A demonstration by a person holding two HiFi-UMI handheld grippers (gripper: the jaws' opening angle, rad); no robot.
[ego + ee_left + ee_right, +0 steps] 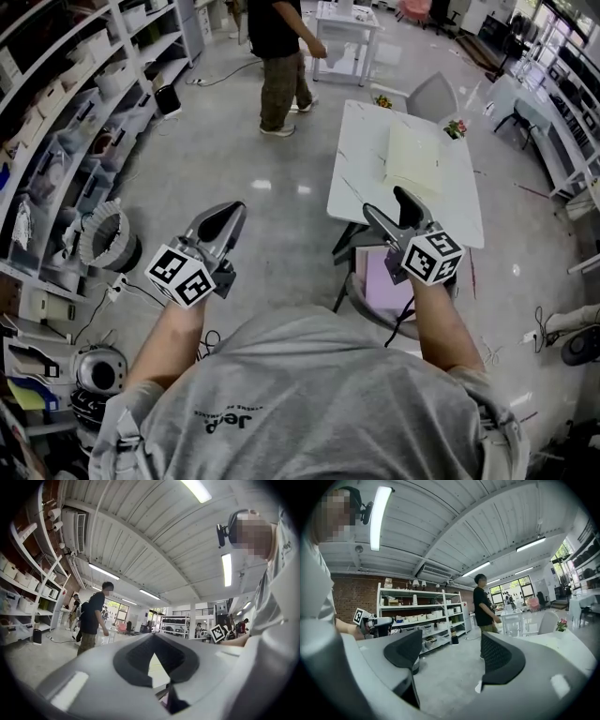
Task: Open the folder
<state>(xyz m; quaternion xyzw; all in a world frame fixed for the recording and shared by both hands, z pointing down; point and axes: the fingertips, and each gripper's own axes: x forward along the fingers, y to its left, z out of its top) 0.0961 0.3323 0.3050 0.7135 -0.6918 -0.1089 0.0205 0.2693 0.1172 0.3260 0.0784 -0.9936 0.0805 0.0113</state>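
A pale yellow-green folder (412,159) lies closed and flat on the white table (361,159) ahead of me. Both grippers hover in the air short of the table's near edge and touch nothing. My left gripper (232,210) is off to the left over the floor. Its jaws are shut together with nothing between them, as the left gripper view shows (153,638). My right gripper (384,202) is just before the table's near end, pointing at the folder. Its jaws stand open and empty, with a wide gap in the right gripper view (451,639).
A person (281,66) stands on the floor beyond the table's far left. Shelving (66,122) full of bins lines the left side. A grey chair (431,94) stands at the table's far end, and a pink-seated chair (384,281) is tucked under its near end. Small flower pots (457,128) sit on the table.
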